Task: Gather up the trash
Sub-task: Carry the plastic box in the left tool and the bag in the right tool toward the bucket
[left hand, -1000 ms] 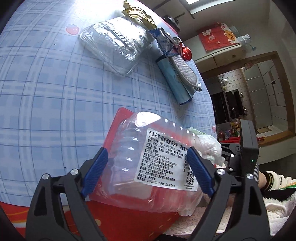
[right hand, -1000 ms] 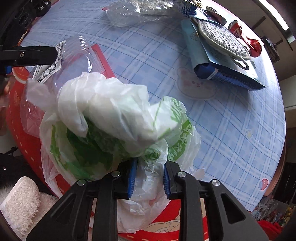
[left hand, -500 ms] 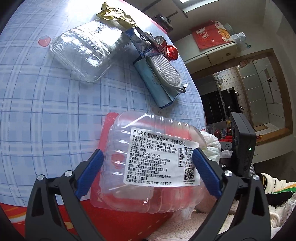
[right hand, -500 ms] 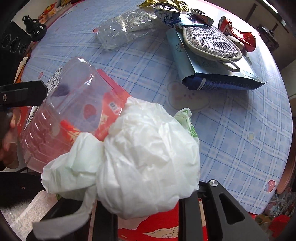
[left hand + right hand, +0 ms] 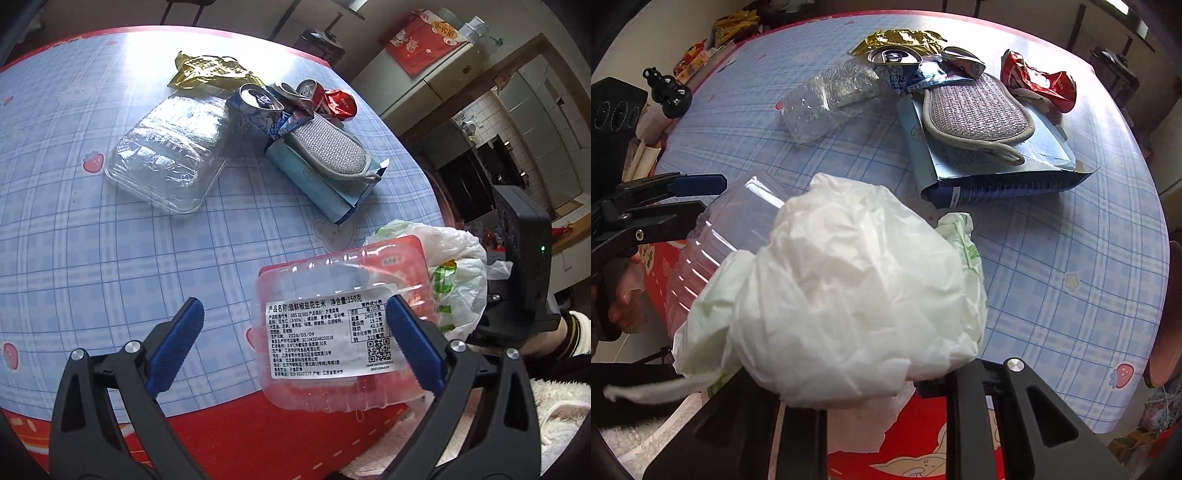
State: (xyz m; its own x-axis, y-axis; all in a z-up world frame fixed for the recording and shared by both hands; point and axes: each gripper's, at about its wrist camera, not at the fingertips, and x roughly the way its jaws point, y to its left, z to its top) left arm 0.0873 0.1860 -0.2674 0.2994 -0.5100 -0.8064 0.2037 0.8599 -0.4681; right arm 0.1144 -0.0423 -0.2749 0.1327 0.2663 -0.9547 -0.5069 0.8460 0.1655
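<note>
- Your left wrist camera looks steeply down over the tabletop's (image 5: 92, 240) near red edge, facing its far edge and the kitchen doorway beyond.
- Your right wrist camera sits close behind the white bag (image 5: 849, 295), which fills its foreground, facing the tabletop's far edge.
- Both views share the clear tray (image 5: 170, 155), the grey pad (image 5: 975, 110), the crushed cans and the labelled container (image 5: 332, 332).

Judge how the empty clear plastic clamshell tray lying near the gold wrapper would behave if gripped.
The clear plastic clamshell tray looks thin-walled and empty, so probably very light. Its ribbed walls would likely flex or crackle under squeeze. The glossy surface may slip, and a push would probably slide it across the checked tablecloth.
</note>
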